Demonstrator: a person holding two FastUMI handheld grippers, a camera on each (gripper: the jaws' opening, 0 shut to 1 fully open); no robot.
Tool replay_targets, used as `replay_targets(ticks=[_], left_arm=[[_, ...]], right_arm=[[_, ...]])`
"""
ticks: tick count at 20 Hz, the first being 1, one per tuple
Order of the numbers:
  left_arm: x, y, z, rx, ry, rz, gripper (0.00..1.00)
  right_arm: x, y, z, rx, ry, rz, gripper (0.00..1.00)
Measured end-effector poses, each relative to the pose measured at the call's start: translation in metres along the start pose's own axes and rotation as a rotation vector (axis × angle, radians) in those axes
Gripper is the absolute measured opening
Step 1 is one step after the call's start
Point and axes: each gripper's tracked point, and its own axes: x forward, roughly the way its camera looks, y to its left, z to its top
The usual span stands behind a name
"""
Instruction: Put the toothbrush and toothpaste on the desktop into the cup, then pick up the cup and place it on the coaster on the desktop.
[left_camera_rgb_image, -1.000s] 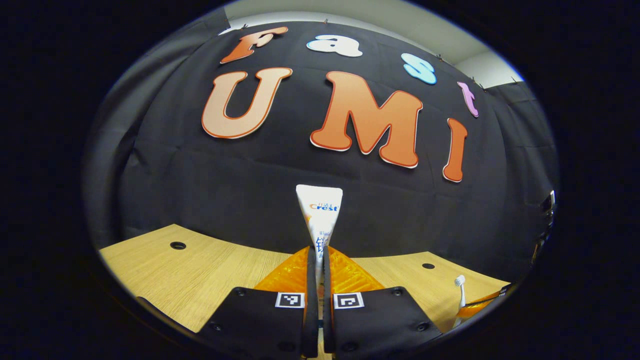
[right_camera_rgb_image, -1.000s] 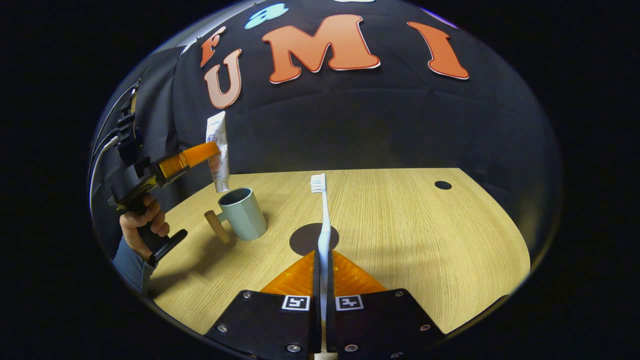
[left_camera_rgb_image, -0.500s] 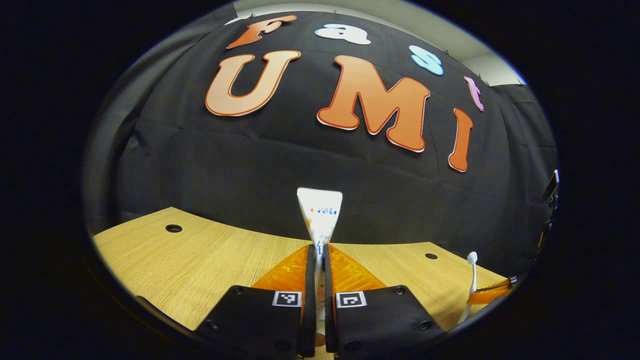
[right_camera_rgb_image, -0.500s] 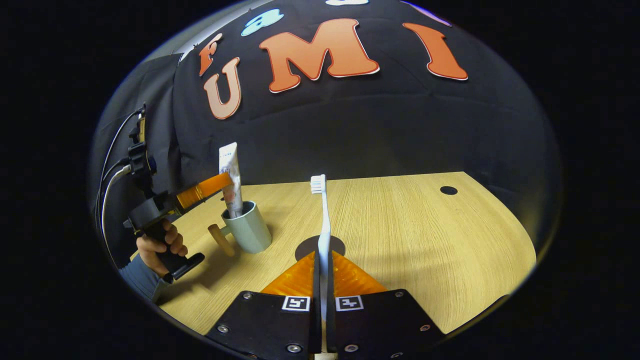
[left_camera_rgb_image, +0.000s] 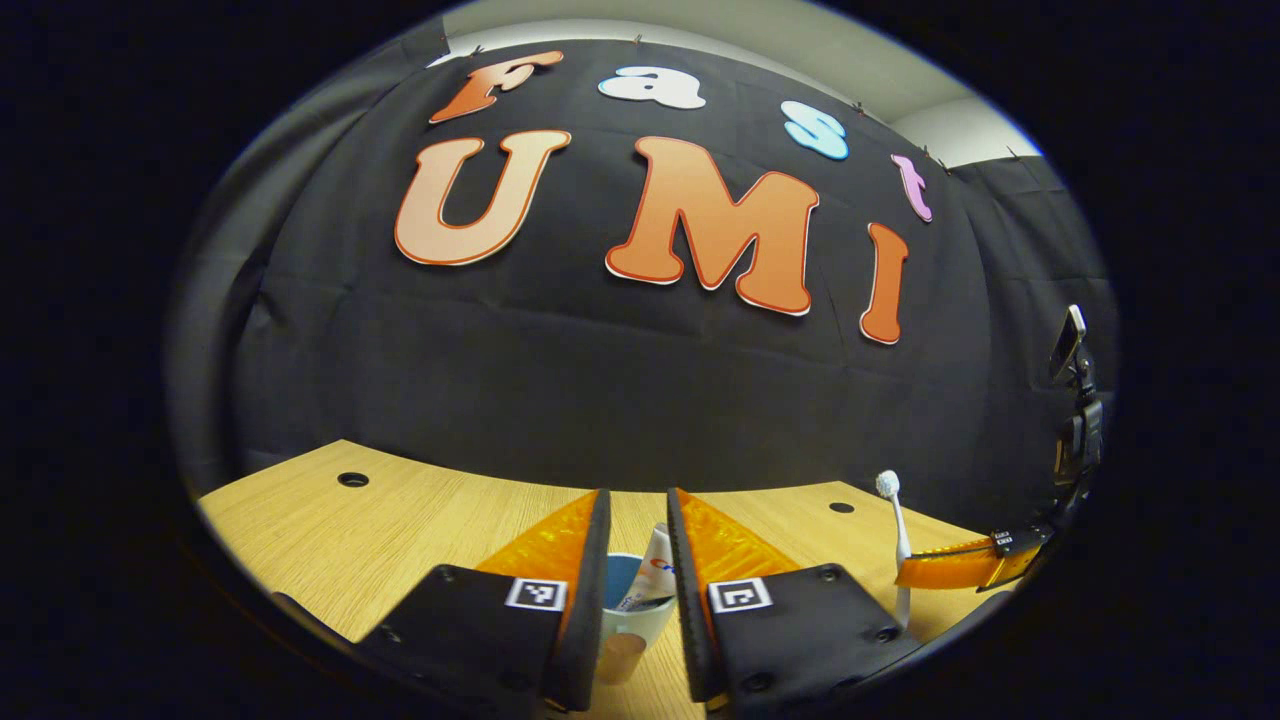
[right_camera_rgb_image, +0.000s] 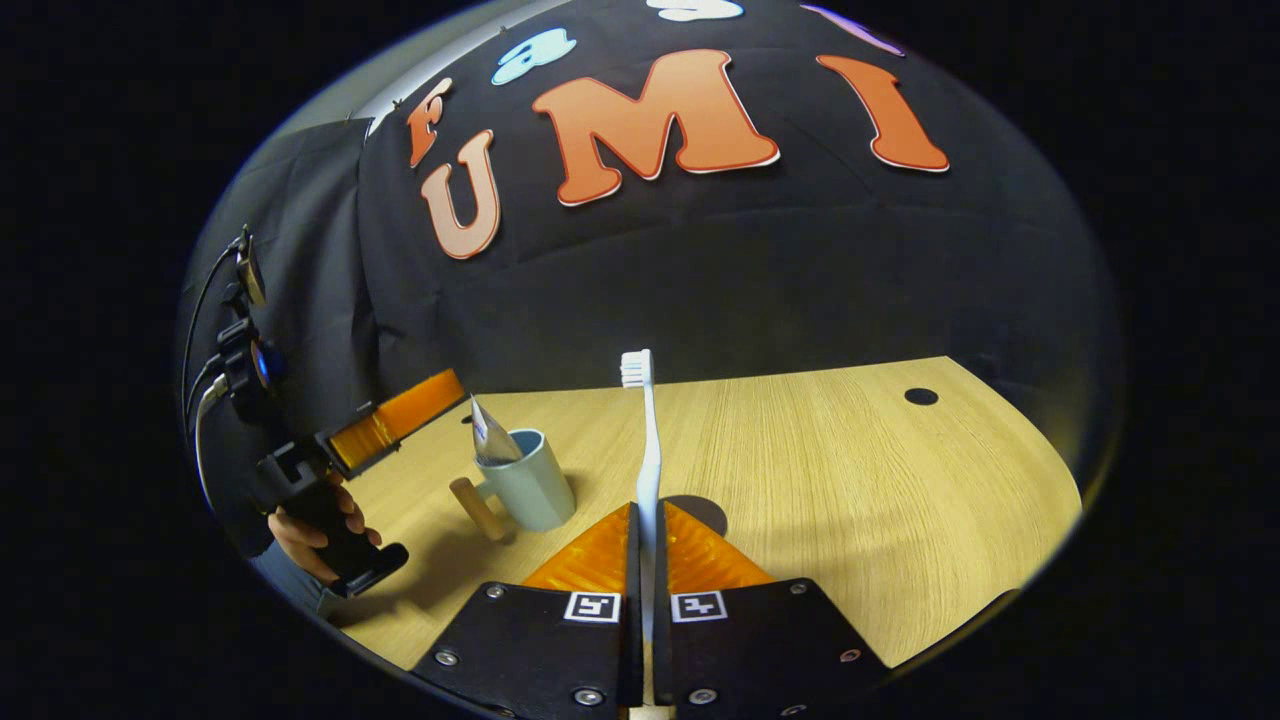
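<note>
My left gripper stands open just above the pale blue-green cup, and the toothpaste tube leans inside the cup, free of both fingers. In the right gripper view the cup, with its wooden handle, stands on the desk at left with the toothpaste poking out of it, and the left gripper hovers beside it. My right gripper is shut on the white toothbrush, bristles up. A dark round coaster lies on the desk, partly hidden behind its fingers.
The light wooden desk has small cable holes. A hand holds the left gripper's handle at the desk's left edge. The right gripper with the toothbrush shows at the right of the left gripper view.
The left gripper lowered the toothpaste into the cup, then opened and let it go; the tube now leans in the cup. The right gripper still holds the toothbrush, slightly nearer the coaster.
</note>
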Motion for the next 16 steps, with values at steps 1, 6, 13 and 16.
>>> replay_targets(ticks=[1, 6, 13, 16], left_arm=[[-0.006, 0.0, 0.0, 0.01, 0.001, -0.003, 0.43], [-0.032, 0.011, 0.003, 0.066, 0.023, 0.009, 0.91], [-0.066, 0.03, 0.007, 0.092, -0.003, 0.037, 0.91], [-0.073, 0.036, 0.007, 0.1, -0.006, 0.044, 0.91]], right_arm=[[0.003, 0.005, 0.005, 0.002, -0.016, 0.007, 0.04], [0.016, 0.035, 0.041, 0.013, -0.124, 0.059, 0.04], [0.042, 0.058, 0.083, 0.038, -0.288, 0.121, 0.04], [0.055, 0.059, 0.096, 0.076, -0.335, 0.141, 0.04]])
